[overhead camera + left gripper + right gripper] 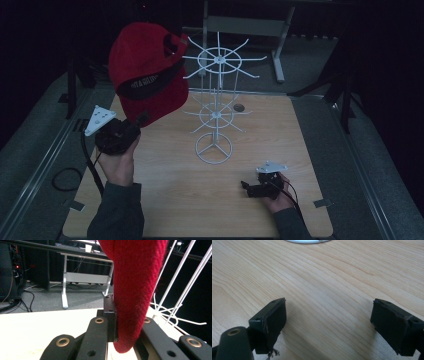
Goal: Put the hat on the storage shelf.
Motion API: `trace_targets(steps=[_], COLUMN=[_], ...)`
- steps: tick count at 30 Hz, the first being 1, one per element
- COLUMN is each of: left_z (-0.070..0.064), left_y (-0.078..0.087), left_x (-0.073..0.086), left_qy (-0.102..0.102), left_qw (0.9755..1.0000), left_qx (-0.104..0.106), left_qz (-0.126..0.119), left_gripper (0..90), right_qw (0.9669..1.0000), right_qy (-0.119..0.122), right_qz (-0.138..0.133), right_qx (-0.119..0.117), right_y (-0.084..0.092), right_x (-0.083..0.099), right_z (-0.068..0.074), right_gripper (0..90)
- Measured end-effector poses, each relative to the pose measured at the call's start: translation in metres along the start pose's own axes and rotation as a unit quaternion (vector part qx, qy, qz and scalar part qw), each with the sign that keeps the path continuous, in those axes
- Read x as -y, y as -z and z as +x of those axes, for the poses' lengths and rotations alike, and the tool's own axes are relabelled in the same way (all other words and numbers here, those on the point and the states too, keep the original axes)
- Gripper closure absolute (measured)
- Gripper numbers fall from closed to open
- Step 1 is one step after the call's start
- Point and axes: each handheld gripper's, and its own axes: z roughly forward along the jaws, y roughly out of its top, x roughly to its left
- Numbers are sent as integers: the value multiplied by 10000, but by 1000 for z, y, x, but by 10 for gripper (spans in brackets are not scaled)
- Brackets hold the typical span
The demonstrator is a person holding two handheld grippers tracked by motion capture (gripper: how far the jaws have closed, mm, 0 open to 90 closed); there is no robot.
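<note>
A red cap (147, 70) is held up in the air at the left, beside the upper tier of a white wire display rack (216, 107). My left gripper (141, 120) is shut on the cap's lower edge; in the left gripper view the red fabric (135, 290) is pinched between the black jaws. The rack stands on its round base in the middle of the wooden table (165, 195). My right gripper (246, 186) rests low near the table's front right, open, with bare wood (327, 290) between its jaws.
A small dark round disc (239, 107) lies on the table behind the rack. White rack rods (180, 282) rise to the right of the cap. A grey desk frame (250, 25) stands beyond the table. Grey floor surrounds the table.
</note>
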Motion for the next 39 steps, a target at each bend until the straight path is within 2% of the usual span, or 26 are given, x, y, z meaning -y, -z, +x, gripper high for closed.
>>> trace_targets(steps=[14,20,29,34,39], left_z=[1,1,-1,-5,-4], left_y=[-6,-9,-17,-22,-23], left_x=[21,36,53,60,64], left_qy=[23,120,27,-41,-36], left_qw=[9998,9997,9990,9983,9981], left_qx=[15,-2,-52,9,-3], left_qz=[171,234,451,588,609], left_gripper=[856,855,853,852,849], right_qw=[10000,10000,10000,10000,10000], right_qy=[18,13,17,3,6], right_qz=[-9,-5,-3,-6,-1], right_qx=[2,0,4,-1,-3], right_y=[0,0,0,0,0], right_x=[0,0,0,0,0], right_z=[0,0,0,0,0], right_gripper=[131,131,131,131,131])
